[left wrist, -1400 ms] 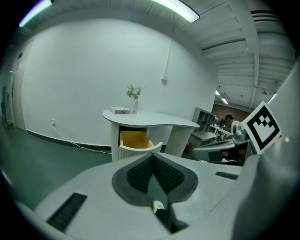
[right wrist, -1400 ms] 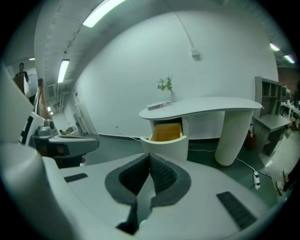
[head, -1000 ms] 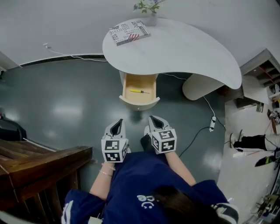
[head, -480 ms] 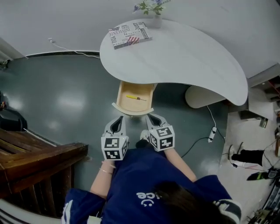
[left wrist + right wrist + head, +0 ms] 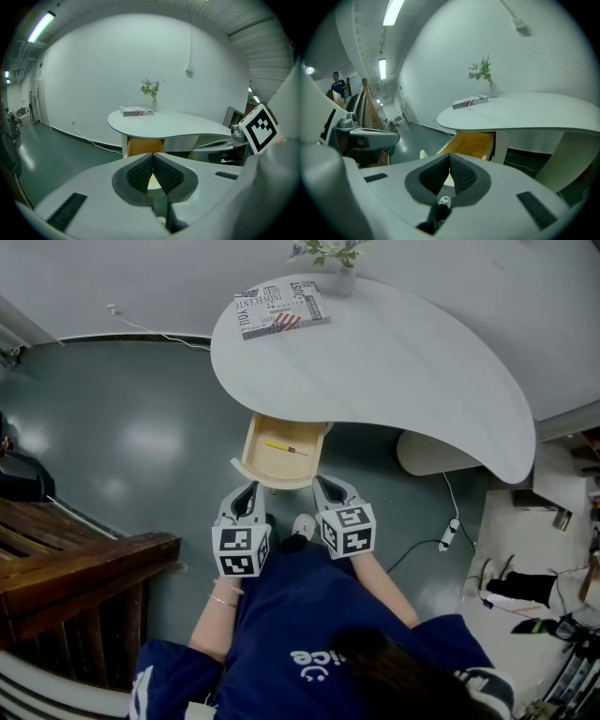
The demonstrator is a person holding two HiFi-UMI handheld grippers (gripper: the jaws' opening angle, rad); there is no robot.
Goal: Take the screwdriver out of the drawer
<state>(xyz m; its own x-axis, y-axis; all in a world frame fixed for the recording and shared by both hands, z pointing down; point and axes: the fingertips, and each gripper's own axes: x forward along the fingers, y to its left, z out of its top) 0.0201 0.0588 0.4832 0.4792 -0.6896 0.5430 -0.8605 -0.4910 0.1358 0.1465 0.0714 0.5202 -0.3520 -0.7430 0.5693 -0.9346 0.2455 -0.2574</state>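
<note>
Overhead, in the head view, the drawer [image 5: 251, 442] stands pulled out from under the white desk [image 5: 394, 362], and the yellow-handled screwdriver [image 5: 284, 447] lies on its wooden floor, towards the back, apart from the walls. On the desk top well behind the drawer lie a book [image 5: 279, 307] and, further behind, a vase with a plant [image 5: 341, 266]. Just in front of the drawer's curved front the left claw [image 5: 250, 487] and the right claw [image 5: 324, 482] point at it side by side, neither touching it. Each carries its marker cube on the side away from the drawer. A shoe [image 5: 302, 525] shows on the floor between the two claws, in front of the drawer. Dark wooden furniture [image 5: 80, 568] stands well to the left of the drawer, and a cable [image 5: 433, 538] trails on the floor to its right.

From the left gripper view, the left claw's jaws meet at their tips and nothing sits between them. The drawer's wooden side shows just beyond the tips, under the desk edge; its inside is hidden. The book and vase stand on the desk behind it.

From the right gripper view, the right claw's jaws are likewise pressed together and empty. The drawer's open side lies just beyond them, a little to the right of the tips, with the desk overhanging it.
</note>
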